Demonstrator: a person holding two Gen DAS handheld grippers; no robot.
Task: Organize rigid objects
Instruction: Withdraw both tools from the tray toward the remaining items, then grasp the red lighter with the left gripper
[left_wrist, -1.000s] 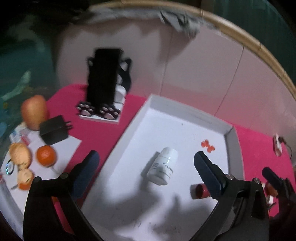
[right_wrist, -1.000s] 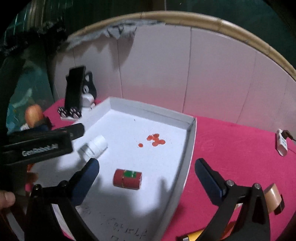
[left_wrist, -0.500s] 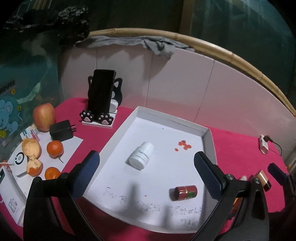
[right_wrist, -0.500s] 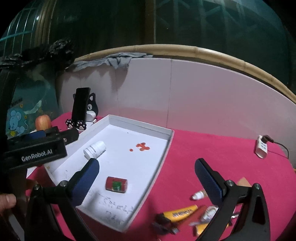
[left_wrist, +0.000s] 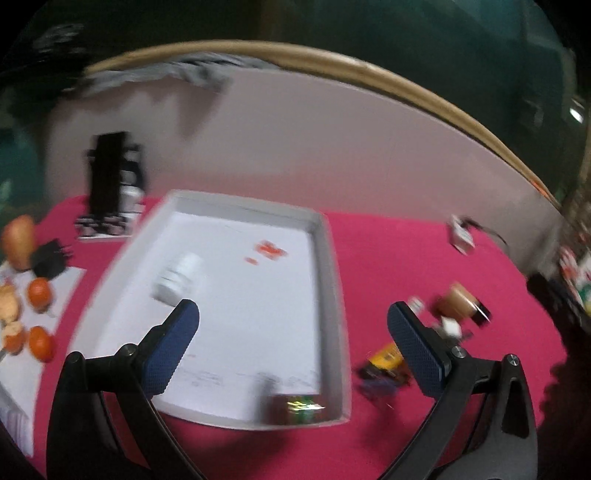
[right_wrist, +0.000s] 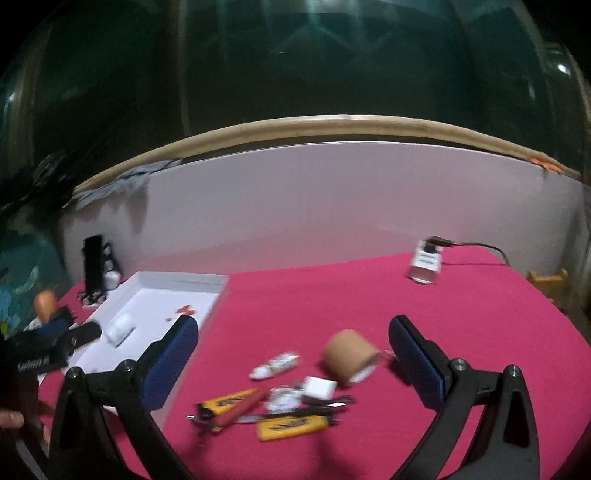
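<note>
A white tray (left_wrist: 328, 266) lies on the pink cloth and holds a white pill bottle (left_wrist: 177, 275) and a small red can (left_wrist: 295, 406) at its near right corner. The tray (right_wrist: 207, 281) and bottle (right_wrist: 119, 328) show at the left of the right wrist view. A pile of small items lies right of the tray: a tan tape roll (right_wrist: 349, 354), yellow lighters (right_wrist: 291, 428), a small white bottle (right_wrist: 275, 365) and a white cube (right_wrist: 319, 387). My left gripper (left_wrist: 291, 347) is open and empty above the tray's near right part. My right gripper (right_wrist: 293, 354) is open and empty above the pile.
A black phone on a cat-paw stand (left_wrist: 110, 184) stands at the back left. An apple (left_wrist: 18, 240), oranges (left_wrist: 40, 291) and a black charger (left_wrist: 50, 254) lie at the left. A white plug with a cable (right_wrist: 424, 264) lies at the back right. A white wall closes the back.
Both grippers have swung right and pulled back. The pile of small items has come into the middle of the right wrist view, and the tray has shifted left in both views.
</note>
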